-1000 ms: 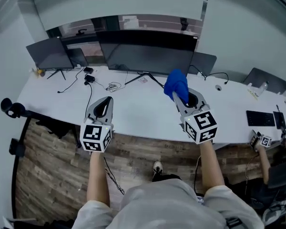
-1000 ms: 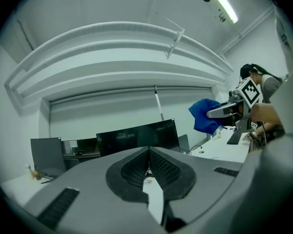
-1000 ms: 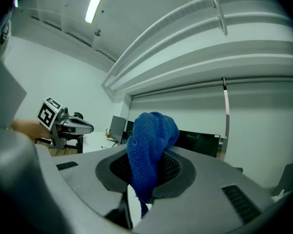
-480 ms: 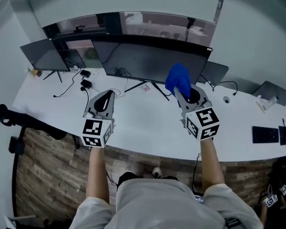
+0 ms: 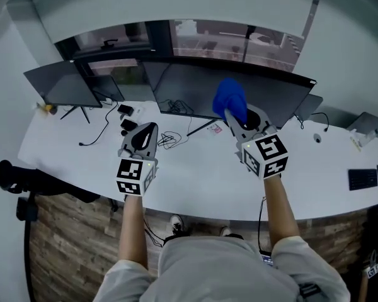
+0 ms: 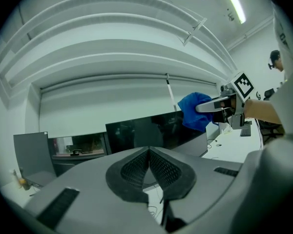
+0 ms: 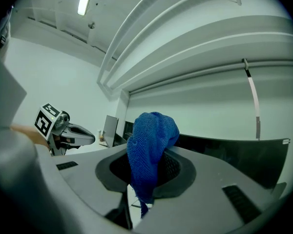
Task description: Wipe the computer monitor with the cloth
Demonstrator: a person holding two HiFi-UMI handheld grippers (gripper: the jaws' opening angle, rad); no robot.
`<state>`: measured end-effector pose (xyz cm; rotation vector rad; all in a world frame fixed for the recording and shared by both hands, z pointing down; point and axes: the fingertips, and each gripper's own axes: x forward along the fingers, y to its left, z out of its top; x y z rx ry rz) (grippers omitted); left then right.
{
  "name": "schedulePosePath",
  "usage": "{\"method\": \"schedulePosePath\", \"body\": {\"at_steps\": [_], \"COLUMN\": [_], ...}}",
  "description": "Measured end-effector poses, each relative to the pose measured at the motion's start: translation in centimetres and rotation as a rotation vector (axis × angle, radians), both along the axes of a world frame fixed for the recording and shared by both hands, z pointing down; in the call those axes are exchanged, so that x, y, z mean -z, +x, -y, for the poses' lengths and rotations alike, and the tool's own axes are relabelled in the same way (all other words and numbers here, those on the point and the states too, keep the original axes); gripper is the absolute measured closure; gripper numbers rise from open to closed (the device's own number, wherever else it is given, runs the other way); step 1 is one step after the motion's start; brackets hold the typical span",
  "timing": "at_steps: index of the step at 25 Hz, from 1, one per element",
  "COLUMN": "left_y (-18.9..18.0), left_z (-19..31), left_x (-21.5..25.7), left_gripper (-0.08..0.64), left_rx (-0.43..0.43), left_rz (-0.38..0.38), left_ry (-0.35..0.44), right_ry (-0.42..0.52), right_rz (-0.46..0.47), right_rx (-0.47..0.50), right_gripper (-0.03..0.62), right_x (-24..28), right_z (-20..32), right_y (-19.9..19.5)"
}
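A wide black computer monitor (image 5: 195,90) stands on the white desk (image 5: 195,181), its screen dark. My right gripper (image 5: 234,119) is shut on a blue cloth (image 5: 230,99), which it holds up in front of the screen's middle; whether the cloth touches the glass I cannot tell. In the right gripper view the cloth (image 7: 151,150) hangs bunched between the jaws. My left gripper (image 5: 145,134) hovers over the desk left of the monitor stand, shut with nothing in it. The left gripper view shows the monitor (image 6: 146,133) and the cloth (image 6: 195,112) held by the other gripper.
A second, smaller monitor (image 5: 60,83) stands at the far left. Loose cables and power bricks (image 5: 129,121) lie on the desk near the left gripper. A keyboard (image 5: 365,179) sits at the far right. An office chair arm (image 5: 12,175) juts below the desk's left edge.
The person has stepped closer to the desk. My right gripper has carried the blue cloth up in front of the monitor screen. The left gripper stays low and shut.
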<state>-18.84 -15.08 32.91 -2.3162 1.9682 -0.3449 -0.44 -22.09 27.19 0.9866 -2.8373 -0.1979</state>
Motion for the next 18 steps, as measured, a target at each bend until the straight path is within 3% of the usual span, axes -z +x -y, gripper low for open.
{"method": "schedulePosePath", "body": {"at_steps": [5,11,18], "left_y": [-6.6,-11.9,-16.6], "left_z": [2.2,3.7,4.2], "left_x": [0.2,-0.5,-1.6], "left_gripper": [0.541,0.541,0.541], "left_rx": [-0.069,-0.124,-0.142], "left_rz": [-0.013,-0.022,-0.061], "left_ry": [0.000,-0.023,-0.029], "right_ry": [0.005,0.026,0.073], "right_rz": [0.004,-0.016,-0.142], "right_rx": [-0.006,0.005,0.022], "right_gripper": [0.505,0.505,0.505], "right_x": [1.1,2.6,3.7], "right_z": [1.7,4.1,7.5], "right_y": [-9.3,-19.1,-28.5]}}
